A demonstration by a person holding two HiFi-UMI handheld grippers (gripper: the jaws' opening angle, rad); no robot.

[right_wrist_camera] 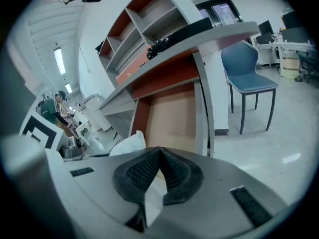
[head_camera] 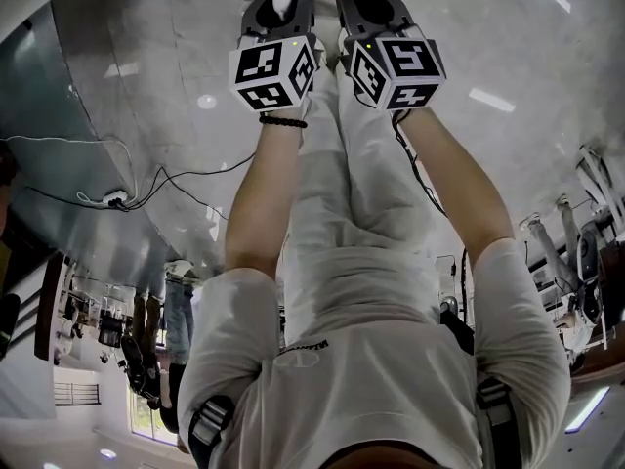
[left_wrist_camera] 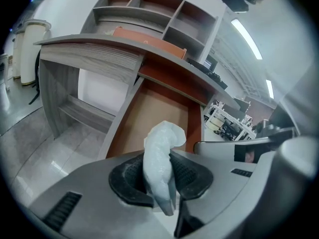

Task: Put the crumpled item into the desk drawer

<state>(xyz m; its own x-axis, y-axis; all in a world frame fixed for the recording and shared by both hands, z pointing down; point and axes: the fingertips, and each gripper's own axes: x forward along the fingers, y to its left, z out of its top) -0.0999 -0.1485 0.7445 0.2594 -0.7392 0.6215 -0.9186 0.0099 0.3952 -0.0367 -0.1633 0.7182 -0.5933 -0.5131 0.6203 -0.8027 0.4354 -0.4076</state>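
The crumpled item [left_wrist_camera: 162, 148], a white twisted wad, stands pinched between the jaws of the left gripper [left_wrist_camera: 160, 169], its rumpled top poking past the pads, in the air before the pulled-out drawer [left_wrist_camera: 154, 111]. The drawer's brown floor lies bare between its side walls, under the table [left_wrist_camera: 94, 51] edge. The right gripper [right_wrist_camera: 159, 156], close beside, has its jaws together on nothing

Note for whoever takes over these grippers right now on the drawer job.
Left gripper: shut on the crumpled item, facing the open drawer under the desk.
Right gripper: fingers together, nothing between them, beside the left one.
Done: item picked up, drawer open.
Left to do: bring the item over the drawer and let go.
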